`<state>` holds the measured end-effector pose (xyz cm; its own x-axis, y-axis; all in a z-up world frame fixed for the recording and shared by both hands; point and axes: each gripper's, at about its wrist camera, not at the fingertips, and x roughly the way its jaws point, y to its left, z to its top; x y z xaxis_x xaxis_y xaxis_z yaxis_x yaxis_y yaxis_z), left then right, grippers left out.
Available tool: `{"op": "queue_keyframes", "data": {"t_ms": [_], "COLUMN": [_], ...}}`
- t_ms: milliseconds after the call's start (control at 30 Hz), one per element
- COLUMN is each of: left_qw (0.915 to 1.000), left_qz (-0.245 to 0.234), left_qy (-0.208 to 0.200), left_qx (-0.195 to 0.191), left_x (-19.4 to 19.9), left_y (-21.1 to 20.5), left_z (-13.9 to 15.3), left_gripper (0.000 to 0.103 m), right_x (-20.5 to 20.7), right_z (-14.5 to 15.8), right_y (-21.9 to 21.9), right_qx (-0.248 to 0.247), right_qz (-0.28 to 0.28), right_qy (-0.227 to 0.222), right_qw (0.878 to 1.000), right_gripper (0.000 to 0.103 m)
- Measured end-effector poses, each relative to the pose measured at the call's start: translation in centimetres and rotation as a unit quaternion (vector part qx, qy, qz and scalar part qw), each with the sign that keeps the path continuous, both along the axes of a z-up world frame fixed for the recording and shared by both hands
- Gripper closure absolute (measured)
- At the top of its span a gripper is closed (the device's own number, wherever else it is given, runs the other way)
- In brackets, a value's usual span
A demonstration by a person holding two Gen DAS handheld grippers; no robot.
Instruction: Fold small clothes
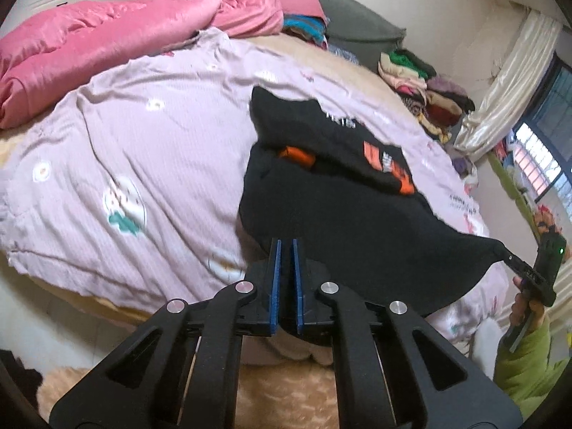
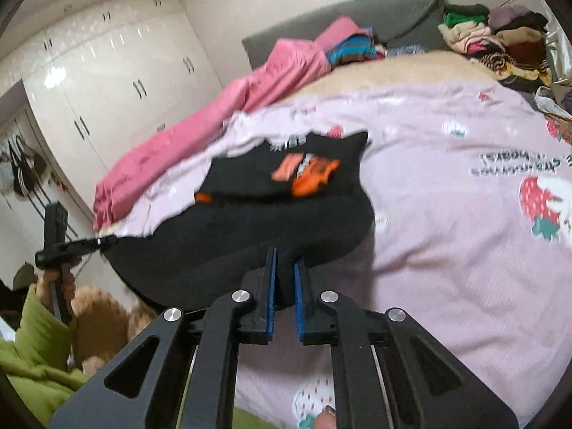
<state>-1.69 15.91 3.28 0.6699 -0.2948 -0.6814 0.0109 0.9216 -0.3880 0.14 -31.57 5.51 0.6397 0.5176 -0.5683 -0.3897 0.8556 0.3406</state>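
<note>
A small black garment [image 1: 343, 214] with orange and white print lies partly on the lilac bedsheet [image 1: 143, 143], its near hem lifted and stretched between both grippers. My left gripper [image 1: 286, 246] is shut on one hem corner; it also shows in the right wrist view [image 2: 107, 240]. My right gripper [image 2: 285, 261] is shut on the other hem corner of the garment [image 2: 250, 228]; it shows at the right in the left wrist view [image 1: 506, 255]. The far part with the print [image 2: 307, 175] is folded over on the sheet [image 2: 447, 186].
A pink quilt [image 1: 89, 46] lies bunched along the bed's far left. Piles of folded clothes [image 1: 425, 89] sit by the grey headboard [image 1: 357, 18]. White wardrobes [image 2: 107, 71] stand beyond the bed. A curtain and window [image 1: 529, 107] are at right.
</note>
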Motion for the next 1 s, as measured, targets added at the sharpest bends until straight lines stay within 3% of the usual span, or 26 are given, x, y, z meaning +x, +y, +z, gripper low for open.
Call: {"op": "queue_keyframes", "data": {"t_ms": [233, 500, 733, 1000], "left_qw": [0.9998, 0.9996, 0.9993, 0.9992], "left_qz": [0.009, 0.018, 0.028, 0.036], "left_qy": [0.012, -0.016, -0.023, -0.013], "left_qx": [-0.012, -0.012, 0.008, 0.014], "left_x": [1.3, 4.7, 10.1, 16.0], "left_y": [0.4, 0.6, 0.8, 1.4], "left_z": [-0.4, 2.6, 4.4, 4.4], "left_gripper": [0.102, 0.102, 0.102, 0.102], "right_x": [1.8, 5.2, 10.3, 15.8], "right_z": [1.3, 3.0, 3.4, 2.5], "right_y": [0.0, 0.9, 0.7, 0.8], "right_qx": [0.009, 0.01, 0.024, 0.027], "right_qz": [-0.015, -0.031, -0.059, -0.087], "right_qy": [-0.023, -0.055, -0.049, -0.024], "right_qw": [1.0, 0.998, 0.997, 0.996], "right_gripper": [0.095, 0.095, 0.095, 0.095]}}
